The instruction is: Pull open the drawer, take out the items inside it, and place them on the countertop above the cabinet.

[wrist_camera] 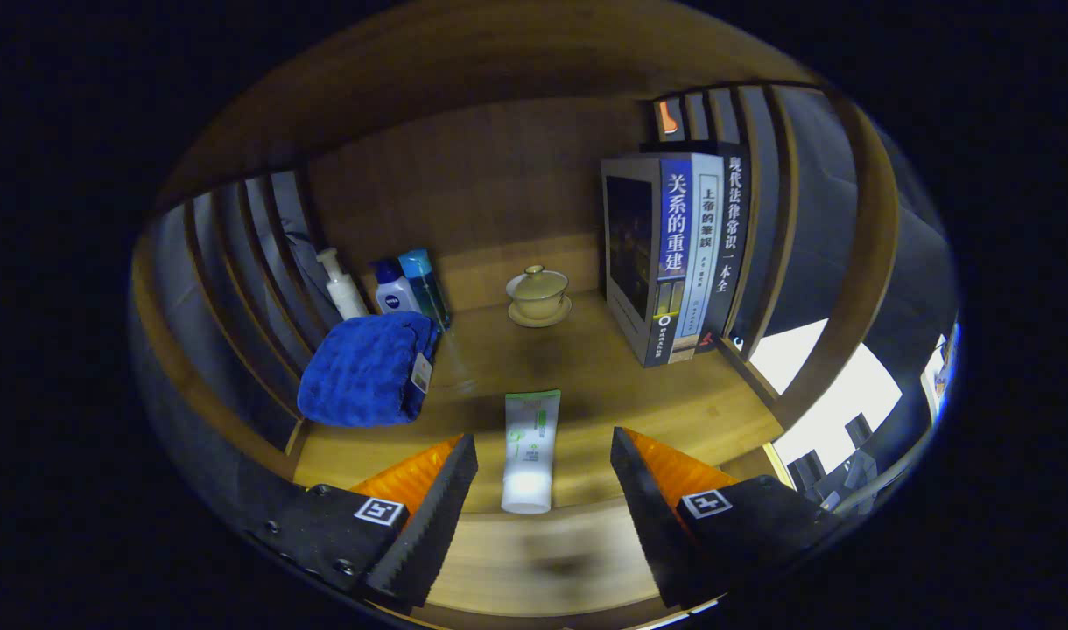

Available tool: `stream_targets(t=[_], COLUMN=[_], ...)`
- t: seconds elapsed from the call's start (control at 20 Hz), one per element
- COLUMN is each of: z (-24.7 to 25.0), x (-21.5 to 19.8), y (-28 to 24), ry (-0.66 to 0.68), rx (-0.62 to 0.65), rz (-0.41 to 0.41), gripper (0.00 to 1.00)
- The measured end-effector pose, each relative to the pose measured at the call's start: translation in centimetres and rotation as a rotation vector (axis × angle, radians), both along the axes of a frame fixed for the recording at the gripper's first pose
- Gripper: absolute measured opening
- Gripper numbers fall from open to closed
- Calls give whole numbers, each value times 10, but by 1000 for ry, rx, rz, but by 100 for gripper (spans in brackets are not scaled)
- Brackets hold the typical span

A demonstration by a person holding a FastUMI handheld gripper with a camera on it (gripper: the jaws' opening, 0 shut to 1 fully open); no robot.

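A white and green tube [530, 451] lies flat on the wooden countertop [586, 376], cap end toward me, in the gap between my two fingers. My gripper [543, 455] is open, its fingers standing apart on either side of the tube without touching it. A folded blue towel [366, 369] rests on the countertop to the left, just beyond the left finger.
Behind the towel stand a pump bottle [340, 284] and two blue bottles [409, 287]. A lidded cup on a saucer [538, 296] sits at the back centre. Upright books [674, 258] stand at the right. Slatted wooden sides [236, 262] and a back panel enclose the shelf.
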State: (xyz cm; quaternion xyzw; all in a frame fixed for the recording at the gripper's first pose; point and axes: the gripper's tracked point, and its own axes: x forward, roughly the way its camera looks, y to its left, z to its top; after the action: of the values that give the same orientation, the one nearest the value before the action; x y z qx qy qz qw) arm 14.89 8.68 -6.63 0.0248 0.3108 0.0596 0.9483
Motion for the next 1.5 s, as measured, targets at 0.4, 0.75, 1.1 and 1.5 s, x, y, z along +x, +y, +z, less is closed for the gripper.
stream_targets(t=[0.4, 0.75, 1.1, 1.5], z=[33, 13, -35, -79], x=[-84, -154, -212, -240], y=[3, -16, -27, -39], ry=[-204, -304, -341, -345], rx=[3, -28, -71, -97], rz=[43, 38, 15, 19], gripper=[99, 99, 99, 99])
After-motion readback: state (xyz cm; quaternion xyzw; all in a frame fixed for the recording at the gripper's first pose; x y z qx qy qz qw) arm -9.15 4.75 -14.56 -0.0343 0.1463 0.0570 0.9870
